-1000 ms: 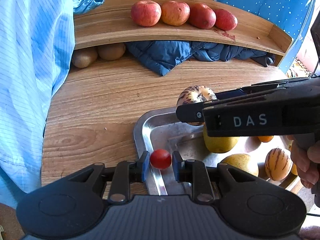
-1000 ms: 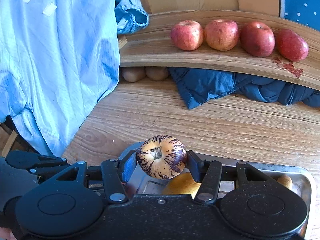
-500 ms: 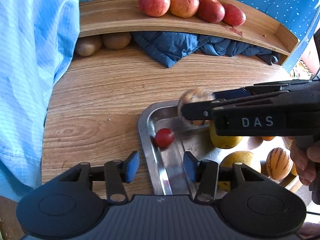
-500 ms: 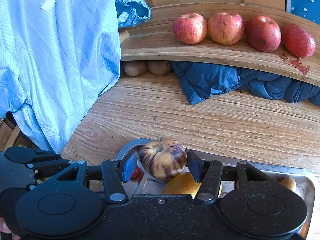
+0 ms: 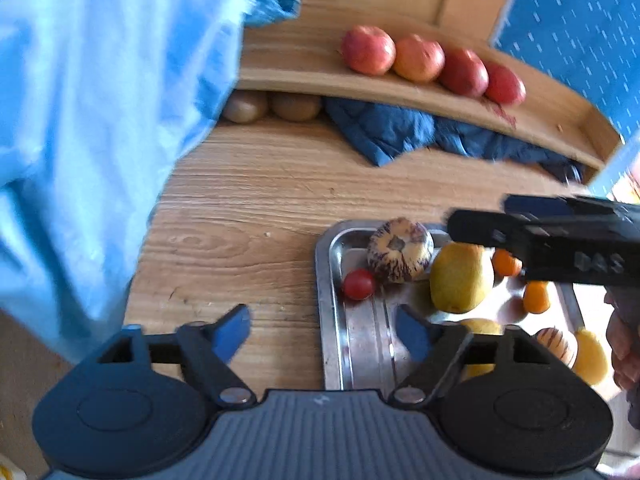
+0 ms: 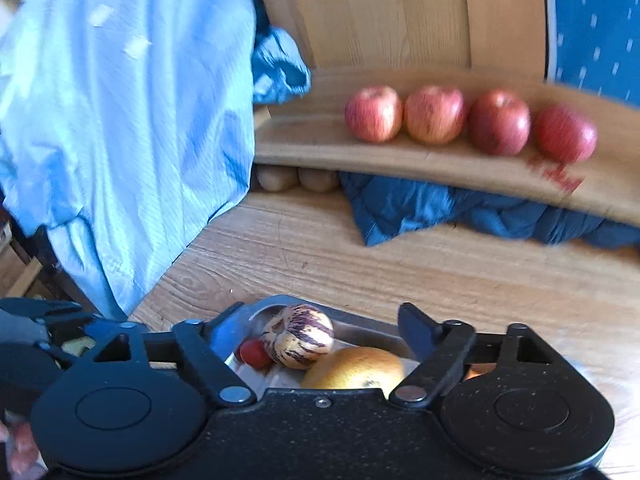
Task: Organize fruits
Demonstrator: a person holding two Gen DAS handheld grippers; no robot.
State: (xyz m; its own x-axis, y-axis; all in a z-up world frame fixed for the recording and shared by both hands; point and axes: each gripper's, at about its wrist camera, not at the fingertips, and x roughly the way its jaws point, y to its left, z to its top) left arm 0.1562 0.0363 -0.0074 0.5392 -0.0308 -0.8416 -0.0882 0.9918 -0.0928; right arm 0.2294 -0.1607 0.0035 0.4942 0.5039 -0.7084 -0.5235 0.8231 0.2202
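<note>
We just dropped the striped melon and cherry tomato into the metal tray. Both the left gripper and right gripper now gape empty, so next fruit's up.

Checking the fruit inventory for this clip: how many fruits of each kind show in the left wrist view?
Red apples: 4
Brown round fruits: 2
Striped melons: 2
Cherry tomato: 1
Small orange fruits: 2
Yellow fruits: 3, one partly hidden
Total: 14
</note>
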